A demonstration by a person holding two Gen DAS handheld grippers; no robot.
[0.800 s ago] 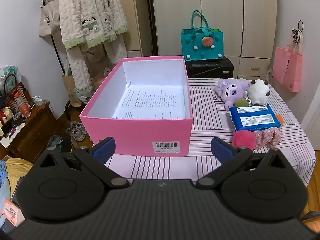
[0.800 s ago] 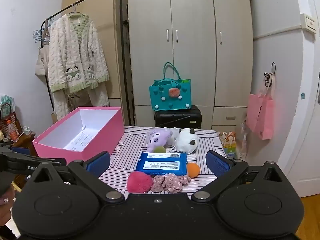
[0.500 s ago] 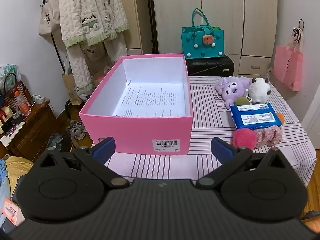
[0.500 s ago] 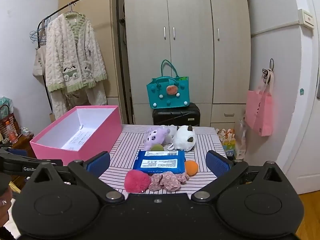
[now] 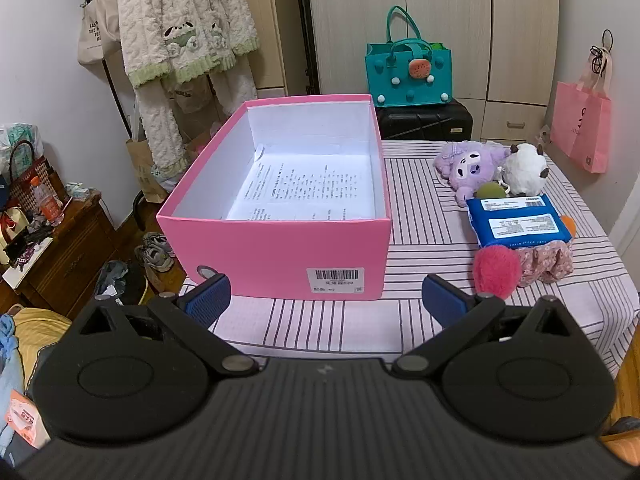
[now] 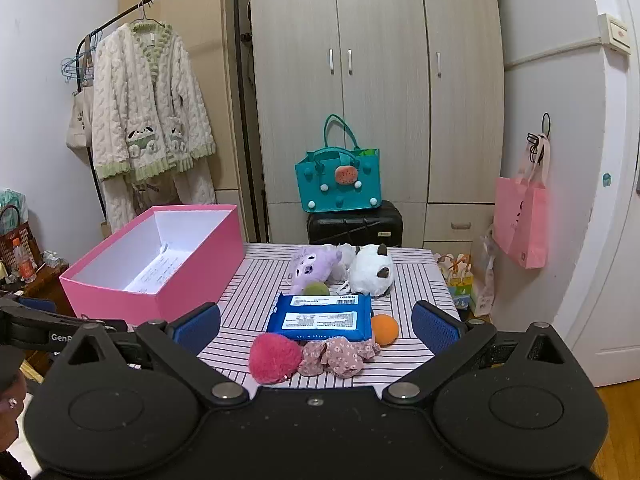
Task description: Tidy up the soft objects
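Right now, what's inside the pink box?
Only a printed paper sheet lies on the bottom of the pink box. No toys are inside. The near wall hides the front strip of its floor.

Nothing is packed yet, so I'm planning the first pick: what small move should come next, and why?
Probably ease the right hand-held gripper down onto the pink pom-pom: it lies nearest, between the open fingers, and the pink box holds only a paper sheet.

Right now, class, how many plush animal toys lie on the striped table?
2: the purple plush at the far end of the table, and the white plush right beside it. Others could hide behind them.
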